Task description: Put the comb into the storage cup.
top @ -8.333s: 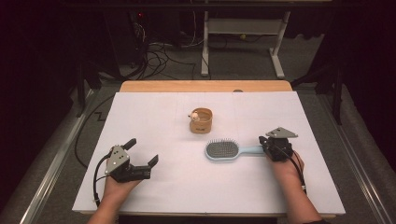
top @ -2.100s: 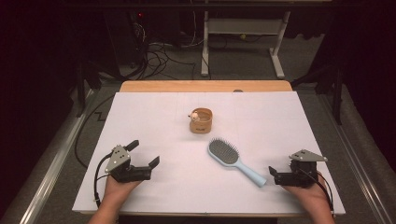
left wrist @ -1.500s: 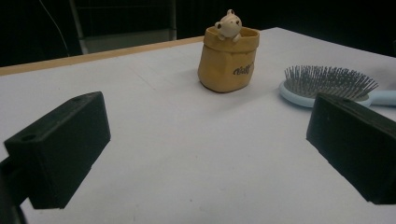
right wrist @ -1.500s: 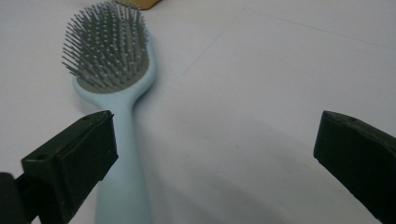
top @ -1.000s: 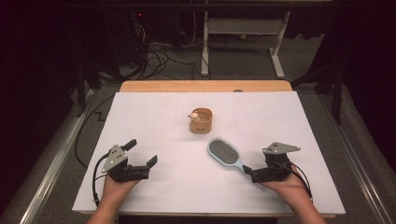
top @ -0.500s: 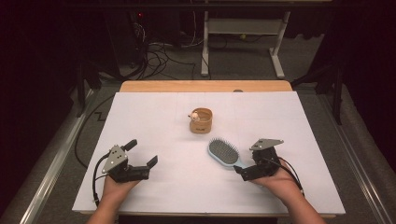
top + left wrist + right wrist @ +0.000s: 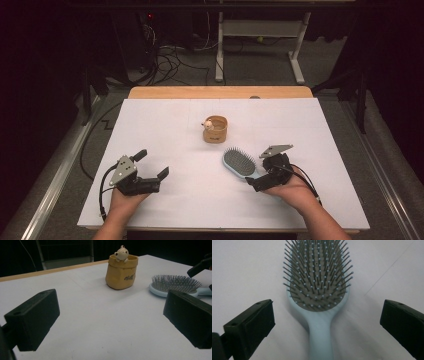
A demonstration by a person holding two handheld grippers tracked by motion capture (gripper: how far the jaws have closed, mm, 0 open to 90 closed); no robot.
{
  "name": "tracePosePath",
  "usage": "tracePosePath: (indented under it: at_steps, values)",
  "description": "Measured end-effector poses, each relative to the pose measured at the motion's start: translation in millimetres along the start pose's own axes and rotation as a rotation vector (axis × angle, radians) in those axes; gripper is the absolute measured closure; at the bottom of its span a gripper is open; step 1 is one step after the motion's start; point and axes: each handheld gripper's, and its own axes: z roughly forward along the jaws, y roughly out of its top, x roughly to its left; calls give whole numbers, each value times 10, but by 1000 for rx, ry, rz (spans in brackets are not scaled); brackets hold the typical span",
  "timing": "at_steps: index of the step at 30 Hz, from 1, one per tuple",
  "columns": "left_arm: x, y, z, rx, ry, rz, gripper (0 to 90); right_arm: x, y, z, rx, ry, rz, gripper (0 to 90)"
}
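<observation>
One table point(image 7: 165, 125) with a white top; on it one light blue hairbrush point(image 7: 238, 163), one small tan pouch point(image 7: 216, 131) and one little cream figure point(image 7: 208, 123) peeking out of it. Two grippers, left point(image 7: 151, 164) and right point(image 7: 259, 170), each with two black jaws, held in two hands. Behind the table, one white frame point(image 7: 260, 35) and several floor cables point(image 7: 172, 62), too tangled to count

Pale blue hairbrush point(image 7: 320, 322) with grey bristles, tan pouch point(image 7: 121, 271), white table point(image 7: 165, 125), black tongs point(image 7: 259, 182).
</observation>
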Motion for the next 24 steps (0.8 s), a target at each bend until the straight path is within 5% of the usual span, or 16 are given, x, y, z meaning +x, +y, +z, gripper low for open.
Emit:
tracePosePath:
  at_steps: [24]
  values:
    - [6,1,-6,-3,0,4,12,62,296,244,101,6,-39,1]
